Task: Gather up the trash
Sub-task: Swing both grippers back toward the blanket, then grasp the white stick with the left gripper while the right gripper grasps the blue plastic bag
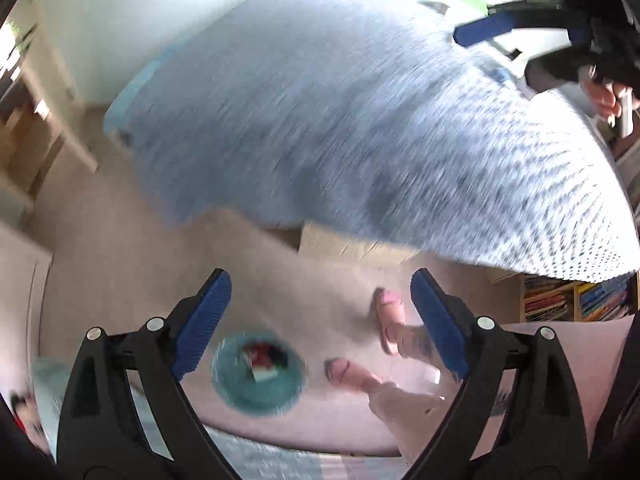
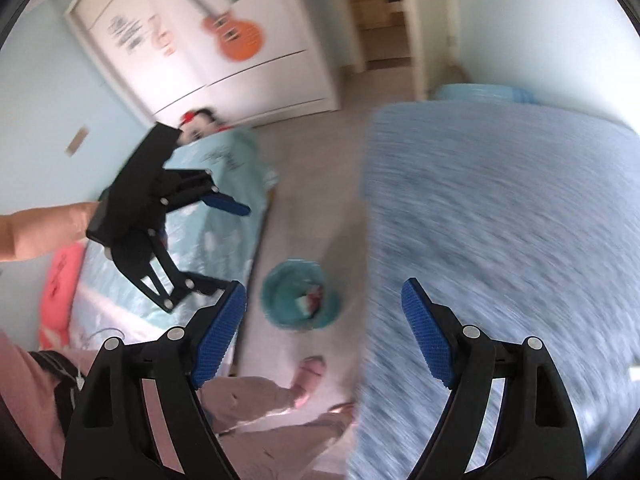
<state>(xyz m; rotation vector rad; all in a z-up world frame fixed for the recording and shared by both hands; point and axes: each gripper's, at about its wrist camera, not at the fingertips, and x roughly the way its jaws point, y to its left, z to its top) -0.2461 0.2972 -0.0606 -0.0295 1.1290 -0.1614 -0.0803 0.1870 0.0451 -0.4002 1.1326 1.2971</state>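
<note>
Both grippers, left gripper and right gripper, held with jaws apart, nothing gripped. Trash seen inside teal bin on floor, near feet. Strong blur: remaining trash easily overlooked.

Both wrist views look steeply down from high; share teal bin, blue bed.

Blue bed, white wardrobe
</note>
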